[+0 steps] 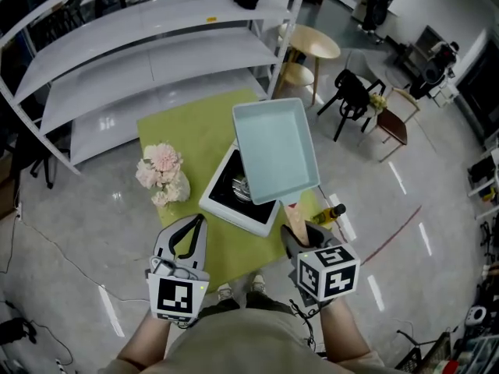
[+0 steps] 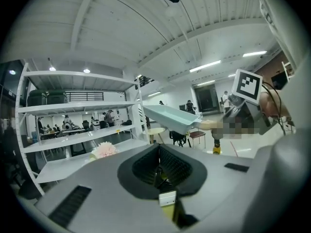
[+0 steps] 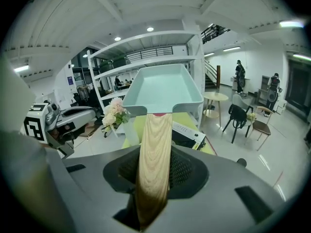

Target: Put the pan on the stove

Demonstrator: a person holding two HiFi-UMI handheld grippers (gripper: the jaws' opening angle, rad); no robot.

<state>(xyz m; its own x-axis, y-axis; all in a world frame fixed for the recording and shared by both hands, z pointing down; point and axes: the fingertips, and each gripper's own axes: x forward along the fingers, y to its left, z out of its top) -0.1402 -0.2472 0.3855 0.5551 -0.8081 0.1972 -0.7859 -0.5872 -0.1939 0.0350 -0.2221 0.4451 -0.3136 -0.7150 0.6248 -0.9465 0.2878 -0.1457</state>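
A pale teal square pan point(image 1: 274, 150) hangs tilted in the air over the stove point(image 1: 226, 201), a white cooktop with a black top on the green table point(image 1: 181, 131). My right gripper point(image 1: 297, 234) is shut on the pan's wooden handle point(image 1: 295, 216). In the right gripper view the handle point(image 3: 154, 149) runs out between the jaws to the pan point(image 3: 163, 89), with the stove point(image 3: 188, 133) below. My left gripper point(image 1: 200, 222) hovers at the table's near edge, left of the stove, shut with nothing in it. In the left gripper view the pan point(image 2: 170, 116) floats ahead.
A vase of pink flowers point(image 1: 162, 174) stands on the table left of the stove. A small bottle point(image 1: 332, 213) sits at the table's right edge by the handle. White shelving point(image 1: 156, 45) runs behind the table; a round stool point(image 1: 313, 44) and chairs point(image 1: 352, 96) stand at the right.
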